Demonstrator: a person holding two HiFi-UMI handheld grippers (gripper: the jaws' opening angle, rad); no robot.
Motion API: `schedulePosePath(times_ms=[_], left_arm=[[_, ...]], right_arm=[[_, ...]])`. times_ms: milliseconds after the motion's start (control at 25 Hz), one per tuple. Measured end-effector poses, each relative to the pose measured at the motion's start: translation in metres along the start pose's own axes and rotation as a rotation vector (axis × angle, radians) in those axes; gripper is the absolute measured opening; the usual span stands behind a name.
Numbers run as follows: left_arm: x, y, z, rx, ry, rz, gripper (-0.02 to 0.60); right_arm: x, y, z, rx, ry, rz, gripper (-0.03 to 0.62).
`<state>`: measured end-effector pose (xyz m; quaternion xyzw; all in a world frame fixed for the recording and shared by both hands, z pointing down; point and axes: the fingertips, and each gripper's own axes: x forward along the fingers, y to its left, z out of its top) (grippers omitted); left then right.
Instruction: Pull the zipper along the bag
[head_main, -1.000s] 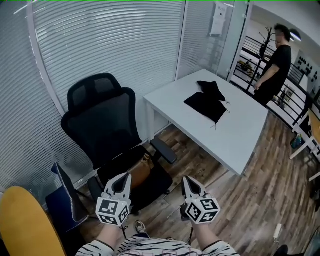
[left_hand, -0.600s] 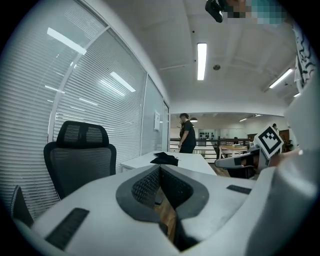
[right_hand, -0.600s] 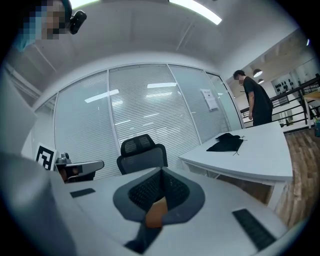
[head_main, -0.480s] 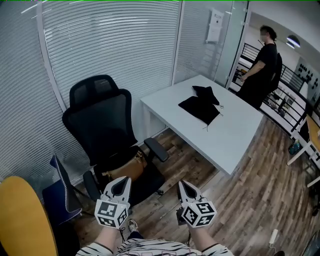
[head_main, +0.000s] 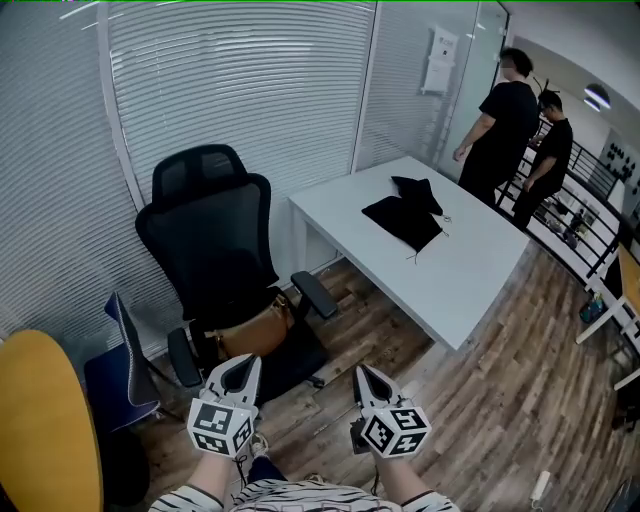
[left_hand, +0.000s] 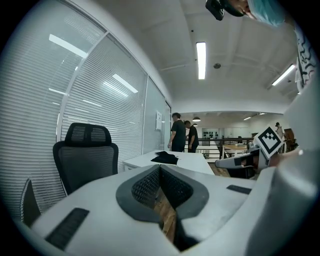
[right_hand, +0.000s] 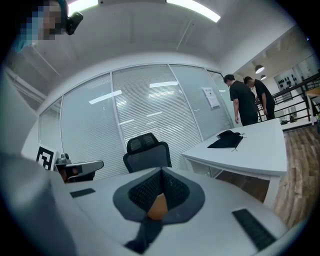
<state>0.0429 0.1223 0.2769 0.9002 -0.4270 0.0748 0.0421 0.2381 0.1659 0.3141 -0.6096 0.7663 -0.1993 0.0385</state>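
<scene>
A black fabric bag (head_main: 405, 215) lies flat on the white table (head_main: 460, 280) at the far side of the room, with a cord trailing off its near corner. My left gripper (head_main: 246, 358) and right gripper (head_main: 362, 371) are held side by side low in the head view, over the wooden floor and far short of the table. Both are shut with nothing between the jaws. The left gripper view shows the bag (left_hand: 165, 158) small beyond its closed tips (left_hand: 160, 167). In the right gripper view the bag (right_hand: 227, 140) sits right of that gripper's closed tips (right_hand: 161, 171).
A black mesh office chair (head_main: 215, 240) with a brown bag (head_main: 250, 330) on its seat stands between me and the table's left end. A blue folding seat (head_main: 115, 370) and a yellow round thing (head_main: 40, 420) are at the left. Two people (head_main: 500, 120) stand behind the table.
The chair and table have shifted in the head view as I moved along with both grippers. The person behind the table walked left, and a second person came into view.
</scene>
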Motion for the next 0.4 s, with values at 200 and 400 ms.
schedulePosePath(times_ms=[200, 400], left_arm=[[-0.009, -0.01, -0.003, 0.012, -0.001, 0.02, 0.026], [-0.016, -0.019, -0.008, 0.03, 0.012, 0.039, 0.026]], right_arm=[[-0.01, -0.003, -0.008, -0.004, 0.016, 0.006, 0.028], [-0.019, -0.005, -0.012, -0.015, 0.031, 0.01, 0.028]])
